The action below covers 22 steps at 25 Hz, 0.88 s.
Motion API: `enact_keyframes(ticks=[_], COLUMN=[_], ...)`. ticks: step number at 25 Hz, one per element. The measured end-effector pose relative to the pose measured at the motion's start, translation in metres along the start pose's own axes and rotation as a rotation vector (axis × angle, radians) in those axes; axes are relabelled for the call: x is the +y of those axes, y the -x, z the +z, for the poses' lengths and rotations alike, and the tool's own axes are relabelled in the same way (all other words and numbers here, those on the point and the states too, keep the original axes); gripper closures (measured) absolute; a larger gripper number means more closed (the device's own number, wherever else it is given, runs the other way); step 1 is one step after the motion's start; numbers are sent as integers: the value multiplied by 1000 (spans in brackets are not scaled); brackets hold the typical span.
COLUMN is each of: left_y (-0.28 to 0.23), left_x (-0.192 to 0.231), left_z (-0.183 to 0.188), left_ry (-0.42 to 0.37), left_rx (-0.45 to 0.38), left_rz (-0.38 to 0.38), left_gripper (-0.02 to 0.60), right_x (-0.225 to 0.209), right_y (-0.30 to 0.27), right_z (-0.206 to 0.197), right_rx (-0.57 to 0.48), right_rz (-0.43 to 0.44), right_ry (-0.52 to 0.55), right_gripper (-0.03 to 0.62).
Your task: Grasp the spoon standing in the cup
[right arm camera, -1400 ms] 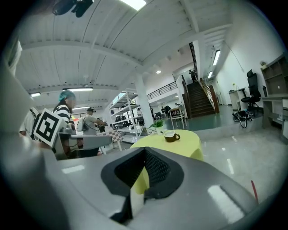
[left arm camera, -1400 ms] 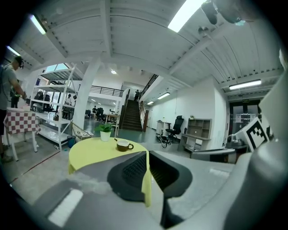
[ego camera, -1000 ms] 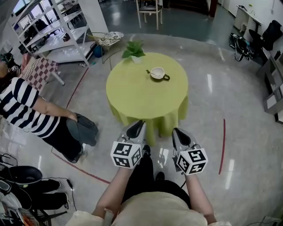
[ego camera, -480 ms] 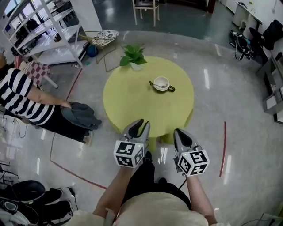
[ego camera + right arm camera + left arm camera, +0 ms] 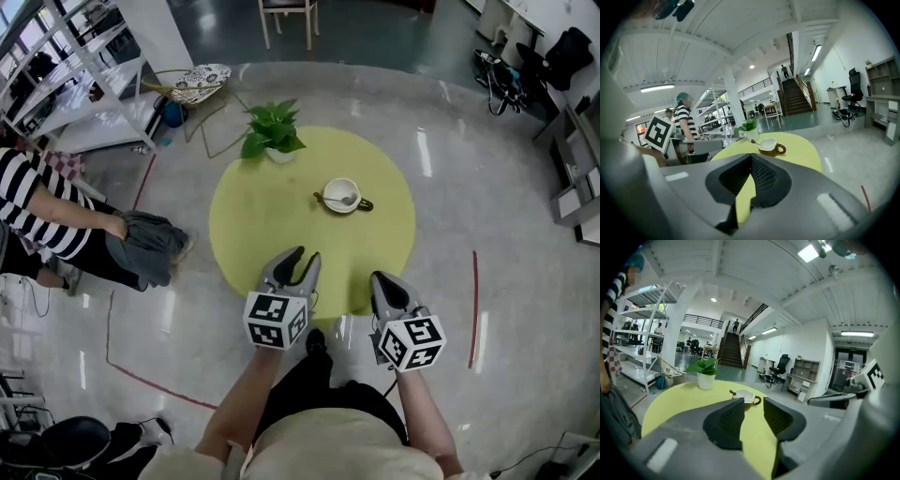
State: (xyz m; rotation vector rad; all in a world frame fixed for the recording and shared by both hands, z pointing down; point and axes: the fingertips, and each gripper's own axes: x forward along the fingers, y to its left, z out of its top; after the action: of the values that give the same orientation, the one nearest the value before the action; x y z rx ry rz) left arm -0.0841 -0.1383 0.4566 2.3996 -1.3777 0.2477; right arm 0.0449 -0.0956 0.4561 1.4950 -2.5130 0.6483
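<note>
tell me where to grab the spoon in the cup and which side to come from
Grip the spoon by its thin handle, where it leans out past the cup rim. Come from above on the head view's left, opposite the cup's ear: its bowl sits inside the cup, so only that stem is free.

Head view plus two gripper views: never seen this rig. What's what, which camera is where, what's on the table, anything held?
No robot: a person holds a two-jaw tool in each hand. The head view is from a camera on that person's head, looking down on the left tool and right tool. The left gripper view and right gripper view come from cameras riding on each tool, looking along its jaws. On the round yellow-green table stand a potted plant and a cup with a spoon in it. Nothing is held: the left tool's jaws are opening with nothing between them, the right tool's are together, empty. Both are well short of the cup.
</note>
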Motion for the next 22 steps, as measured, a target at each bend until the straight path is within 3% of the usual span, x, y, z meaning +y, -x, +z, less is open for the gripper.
enact_keyframes(ticks=[11,22], left_y=[-45,-88], left_x=[29,47], left_z=[2,-6], left_ry=[17,70], left_rx=[44,96], left_rz=[-43,4], left_gripper=[434,414], right_x=[-10,-33], right_y=[-33,-63], right_z=[6,9], right_rx=[4,53], right_rz=[-51,-16], right_ry=[-38,-50], right_gripper=[594,594])
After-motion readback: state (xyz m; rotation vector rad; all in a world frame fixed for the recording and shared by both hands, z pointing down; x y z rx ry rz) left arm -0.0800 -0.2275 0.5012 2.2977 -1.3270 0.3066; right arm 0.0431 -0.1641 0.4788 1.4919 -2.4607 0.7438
